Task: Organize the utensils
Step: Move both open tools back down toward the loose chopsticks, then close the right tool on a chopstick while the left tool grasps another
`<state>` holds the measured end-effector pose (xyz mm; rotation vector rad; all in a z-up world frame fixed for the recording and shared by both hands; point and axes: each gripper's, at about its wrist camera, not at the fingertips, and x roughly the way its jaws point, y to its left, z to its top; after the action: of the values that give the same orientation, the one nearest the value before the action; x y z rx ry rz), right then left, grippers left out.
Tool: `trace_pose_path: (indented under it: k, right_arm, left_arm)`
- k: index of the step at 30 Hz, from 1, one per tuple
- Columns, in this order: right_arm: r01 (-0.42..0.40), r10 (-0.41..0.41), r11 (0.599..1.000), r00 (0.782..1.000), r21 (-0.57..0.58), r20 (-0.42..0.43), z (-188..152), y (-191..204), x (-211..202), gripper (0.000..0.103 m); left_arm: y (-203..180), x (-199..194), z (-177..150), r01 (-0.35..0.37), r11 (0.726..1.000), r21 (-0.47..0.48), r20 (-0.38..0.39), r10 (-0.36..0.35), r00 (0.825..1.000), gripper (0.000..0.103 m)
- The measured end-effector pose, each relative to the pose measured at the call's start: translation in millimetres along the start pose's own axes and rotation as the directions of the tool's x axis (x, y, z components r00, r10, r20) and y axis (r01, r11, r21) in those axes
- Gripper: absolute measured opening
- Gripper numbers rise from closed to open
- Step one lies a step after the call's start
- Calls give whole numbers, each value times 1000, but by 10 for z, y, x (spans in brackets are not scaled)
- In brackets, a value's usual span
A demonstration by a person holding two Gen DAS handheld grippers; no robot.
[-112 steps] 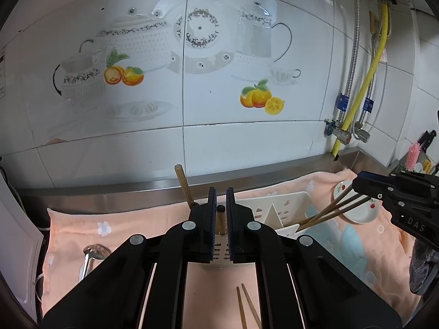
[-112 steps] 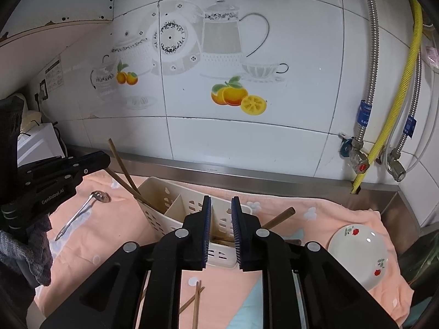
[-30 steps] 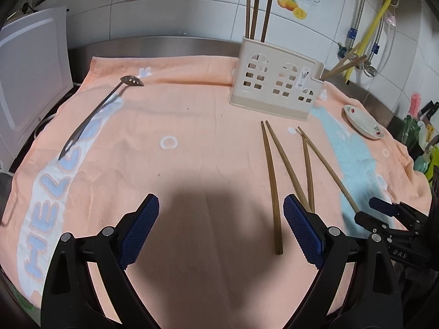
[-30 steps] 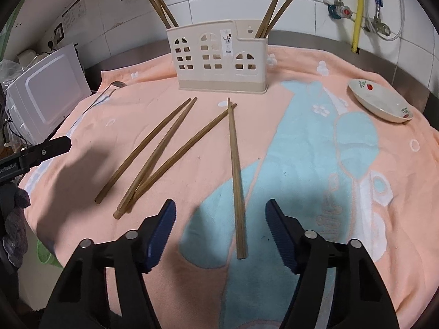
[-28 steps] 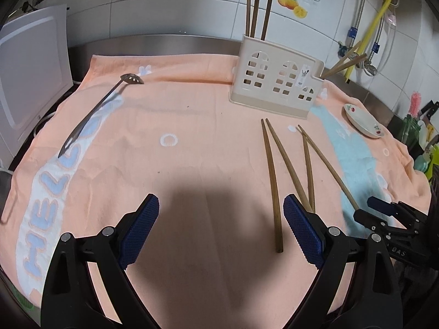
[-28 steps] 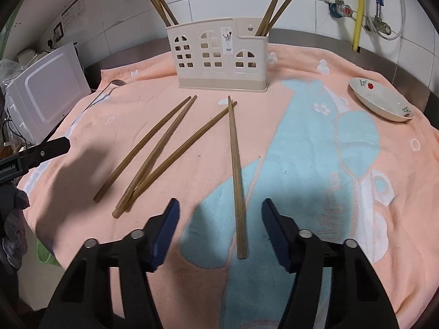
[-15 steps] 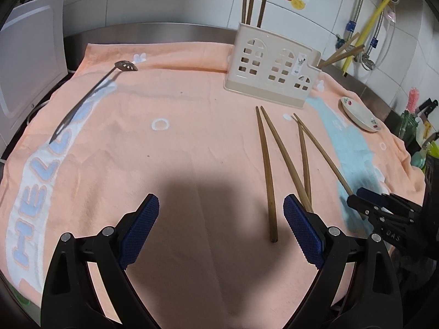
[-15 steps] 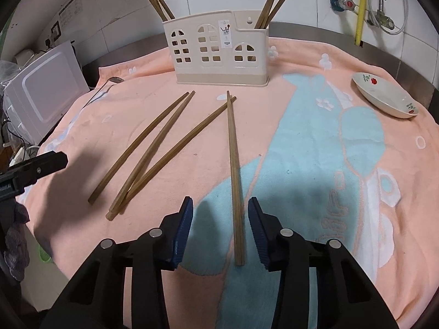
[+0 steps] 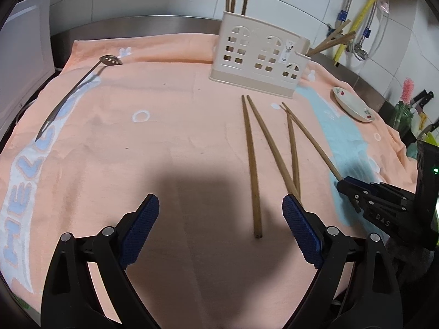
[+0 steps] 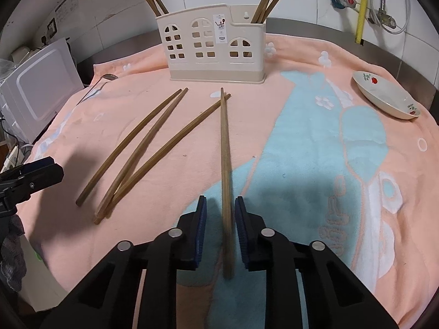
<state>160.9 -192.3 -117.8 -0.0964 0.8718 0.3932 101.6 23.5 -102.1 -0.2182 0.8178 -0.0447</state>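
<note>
A cream slotted utensil holder [image 10: 216, 52] stands at the back of the peach towel, with chopsticks upright in both end compartments. Several more wooden chopsticks lie loose on the towel. One chopstick [image 10: 226, 164] runs straight between the pads of my right gripper [image 10: 219, 219], whose jaws are closing; a gap still shows on its left side. In the left wrist view my right gripper [image 9: 343, 185] sits at that chopstick's near end. My left gripper [image 9: 222, 219] is wide open above the towel, with the end of another chopstick [image 9: 251, 164] just inside its right finger.
A slotted metal spoon [image 9: 74, 87] lies at the towel's far left. A small white dish [image 10: 384, 96] with red fruit marks sits at the right. A white appliance [image 10: 38, 93] stands off the left edge. Tiled wall and pipes run behind.
My right gripper's jaws have narrowed from wide apart to close around the chopstick on the blue patch. The left gripper has stayed wide open and tipped slightly downward.
</note>
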Motion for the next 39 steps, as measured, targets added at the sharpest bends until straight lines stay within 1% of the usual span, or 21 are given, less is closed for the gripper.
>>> trace_pose_path:
  k: [1,5,7,9,11,12,14,16,20,22,24,26,34,39]
  right_arm:
    - [10,-10,1000,1000,-6,0,-4,5,-1,14]
    - [18,-18,1000,1000,-18,4,-17,11,-7,12]
    - [24,-24,1000,1000,-15,5,-23,7,-10,7]
    - [20,-20,1000,1000,-10,6,-28,-4,-15,7]
    - [19,-19,1000,1000,-7,7,-35,-8,-23,7]
    - [19,-19,1000,1000,-6,8,-38,-9,-29,7]
    - [15,-15,1000,1000,-2,7,-47,-18,-37,7]
    - [14,-14,1000,1000,-3,8,-54,-20,-47,7]
    - [14,-14,1000,1000,0,8,-56,-19,-56,7]
    - [14,-14,1000,1000,1,8,-57,-19,-59,7]
    - [14,-14,1000,1000,2,8,-57,-17,-57,7]
    - [14,-14,1000,1000,2,8,-60,-16,-59,7]
    - [13,-13,1000,1000,-1,7,-65,-19,-63,7]
    - [17,-17,1000,1000,-4,9,-74,-16,-64,7]
  left_arm:
    - [-28,10,2,5,1000,5,-1,-5,1000,88]
    - [-104,57,2,19,1000,22,-14,-19,1000,82]
    - [-154,92,5,21,999,34,-21,-20,1000,79]
    - [-184,129,14,24,999,41,-29,-22,999,74]
    - [-219,183,38,25,999,44,-37,-23,999,68]
    - [-230,202,48,24,999,45,-41,-22,999,66]
    - [-263,260,72,31,998,49,-50,-29,998,57]
    - [-287,317,87,30,998,51,-61,-27,998,53]
    - [-297,404,93,35,998,48,-78,-31,996,34]
    - [-288,445,106,43,998,39,-87,-40,995,27]
    - [-290,467,117,47,998,39,-88,-43,995,25]
    - [-301,486,130,50,998,43,-87,-46,995,21]
    - [-312,550,166,47,998,36,-93,-44,995,21]
    - [-342,562,169,34,998,46,-93,-30,995,21]
